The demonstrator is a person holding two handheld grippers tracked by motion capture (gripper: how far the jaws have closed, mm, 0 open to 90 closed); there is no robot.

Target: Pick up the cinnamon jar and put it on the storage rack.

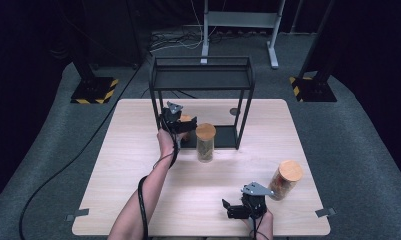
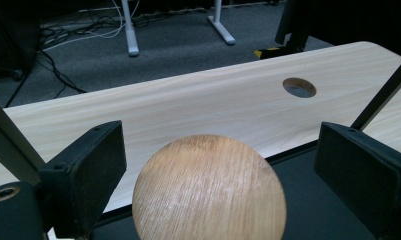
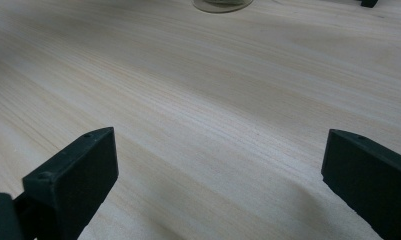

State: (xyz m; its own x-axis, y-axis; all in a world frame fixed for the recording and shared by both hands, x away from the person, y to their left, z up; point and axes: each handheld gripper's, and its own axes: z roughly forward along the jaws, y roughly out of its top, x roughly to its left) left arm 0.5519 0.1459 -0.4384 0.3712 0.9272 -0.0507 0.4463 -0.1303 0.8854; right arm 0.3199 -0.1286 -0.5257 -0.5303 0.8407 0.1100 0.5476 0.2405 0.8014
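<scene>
High view: right gripper [image 1: 234,209] idles, jaws wide apart, low over bare table [image 1: 138,200]. Left gripper [image 1: 184,124] has jaws spread either side of a jar's wooden lid [image 2: 209,187], not clamping. That jar [image 1: 186,121] stands upright on the rack's bottom shelf [image 1: 228,136], long axis vertical, lid up. Likely one placed; two jars remain outside.
</scene>
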